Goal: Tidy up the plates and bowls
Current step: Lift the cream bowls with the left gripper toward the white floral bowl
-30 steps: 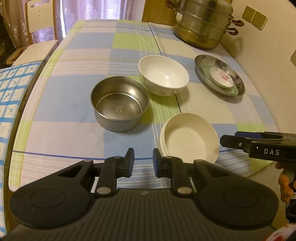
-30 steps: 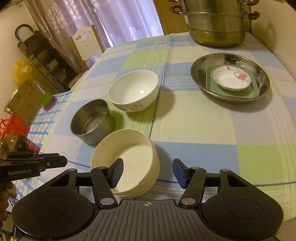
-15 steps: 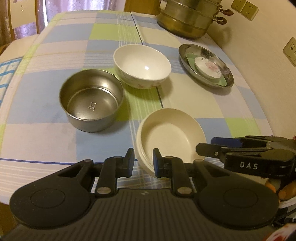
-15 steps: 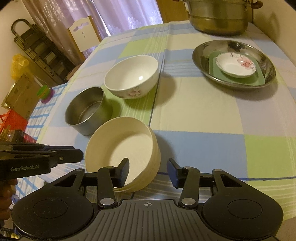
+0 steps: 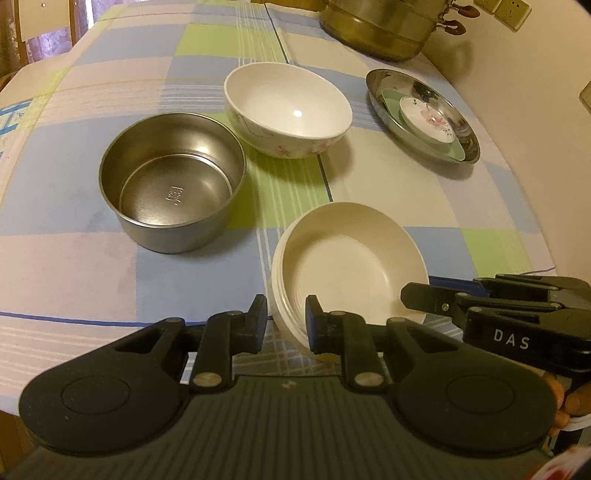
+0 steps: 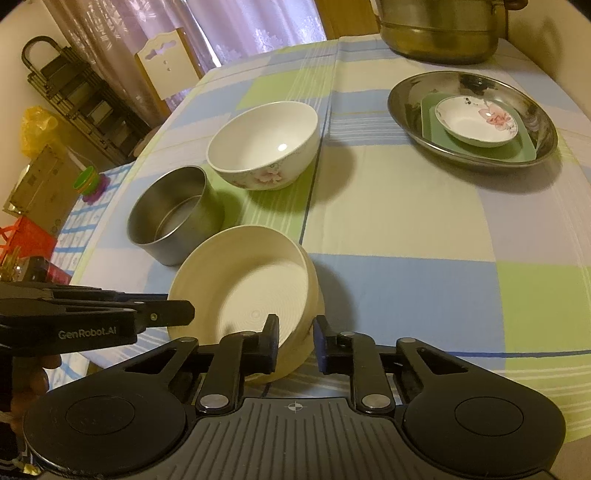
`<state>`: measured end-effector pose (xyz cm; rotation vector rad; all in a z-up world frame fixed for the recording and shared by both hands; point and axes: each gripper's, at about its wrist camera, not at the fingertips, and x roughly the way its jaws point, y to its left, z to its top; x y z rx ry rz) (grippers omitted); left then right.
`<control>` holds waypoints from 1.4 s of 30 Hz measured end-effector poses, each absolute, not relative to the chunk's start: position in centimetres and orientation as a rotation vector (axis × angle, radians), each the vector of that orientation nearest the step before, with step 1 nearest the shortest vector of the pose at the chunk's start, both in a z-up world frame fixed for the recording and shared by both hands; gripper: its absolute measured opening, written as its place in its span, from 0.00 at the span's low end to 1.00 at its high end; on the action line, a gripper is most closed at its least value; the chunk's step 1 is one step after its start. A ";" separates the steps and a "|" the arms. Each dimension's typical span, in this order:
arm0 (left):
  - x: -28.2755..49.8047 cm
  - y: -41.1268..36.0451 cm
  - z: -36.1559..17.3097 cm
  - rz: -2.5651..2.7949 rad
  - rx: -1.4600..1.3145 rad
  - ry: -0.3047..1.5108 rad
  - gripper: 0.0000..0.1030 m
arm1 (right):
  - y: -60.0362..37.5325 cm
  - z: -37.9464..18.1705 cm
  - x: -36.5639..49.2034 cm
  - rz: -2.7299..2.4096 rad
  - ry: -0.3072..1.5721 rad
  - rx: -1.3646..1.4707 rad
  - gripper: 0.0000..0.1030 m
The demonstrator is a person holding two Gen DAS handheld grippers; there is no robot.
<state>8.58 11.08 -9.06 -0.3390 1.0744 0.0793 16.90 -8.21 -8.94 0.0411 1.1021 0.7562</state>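
A stack of cream bowls sits near the table's front edge. My left gripper straddles its near-left rim, one finger inside, one outside. My right gripper straddles the opposite rim in the same way, its jaws narrowed around the wall. The stack looks tilted in the right wrist view. A steel bowl and a white floral bowl stand behind. A steel plate holds a green dish and a small floral saucer.
A large brass steamer pot stands at the table's far end by the wall. A chair, a black rack and clutter are off the table's left side. The tablecloth edge is just under the grippers.
Both grippers moved in onto the cream bowl stack from opposite sides. The right jaws narrowed around its rim, and the stack's near side appears lifted.
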 end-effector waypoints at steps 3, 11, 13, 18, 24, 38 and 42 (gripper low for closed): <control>8.7 10.8 -9.2 0.072 -0.324 1.073 0.16 | -8.1 -8.9 17.0 0.757 1.101 0.031 0.18; 9.0 10.7 -8.0 0.057 -0.311 1.043 0.16 | -8.3 -7.6 17.4 0.749 1.091 0.029 0.18; 9.2 10.8 -7.2 0.055 -0.308 1.028 0.16 | -8.3 -6.8 17.6 0.751 1.082 0.028 0.18; 10.0 11.2 -5.1 0.052 -0.299 0.979 0.16 | -7.9 -4.7 18.6 0.758 1.051 0.020 0.18; 11.9 12.2 -2.8 0.052 -0.272 0.918 0.16 | -6.8 -2.8 20.7 0.764 1.014 0.030 0.18; 18.3 16.1 -0.4 0.089 -0.226 0.864 0.16 | -2.9 -1.4 26.9 0.765 0.999 0.106 0.18; 19.4 17.0 -0.9 0.106 -0.225 0.884 0.16 | -2.0 -2.3 28.9 0.792 1.022 0.110 0.18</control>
